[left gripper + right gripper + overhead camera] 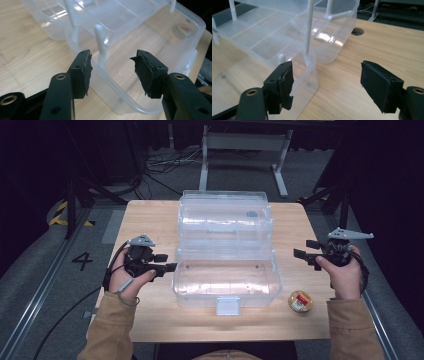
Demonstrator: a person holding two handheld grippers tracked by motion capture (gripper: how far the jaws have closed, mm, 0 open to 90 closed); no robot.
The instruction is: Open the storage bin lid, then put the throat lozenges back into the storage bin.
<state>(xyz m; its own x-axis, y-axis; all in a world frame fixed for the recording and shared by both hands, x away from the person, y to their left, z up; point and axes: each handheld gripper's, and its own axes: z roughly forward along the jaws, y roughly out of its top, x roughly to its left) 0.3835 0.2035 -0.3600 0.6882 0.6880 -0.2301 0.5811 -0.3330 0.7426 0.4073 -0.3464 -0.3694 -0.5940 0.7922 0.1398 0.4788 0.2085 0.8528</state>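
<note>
A clear plastic storage box (226, 279) stands open in the middle of the wooden table (150, 215), its lift-out tray (225, 217) raised behind the lower bin on thin white arms. My left gripper (171, 261) is held level at the box's left end, open, with nothing between its jaws. In the left gripper view the left gripper (112, 67) faces the bin's rounded corner (117, 82) without touching it. My right gripper (301, 248) hovers off the box's right end, also open and empty. In the right gripper view the right gripper (327, 80) has its left jaw close to the bin's corner (310, 75).
A small round yellow disc with a red label (301, 301) lies on the table at the front right, beside the box. The box's grey latch (227, 305) faces the near edge. A cable hole (357, 31) is cut in the tabletop. Dark floor and metal frame legs (280, 165) lie beyond.
</note>
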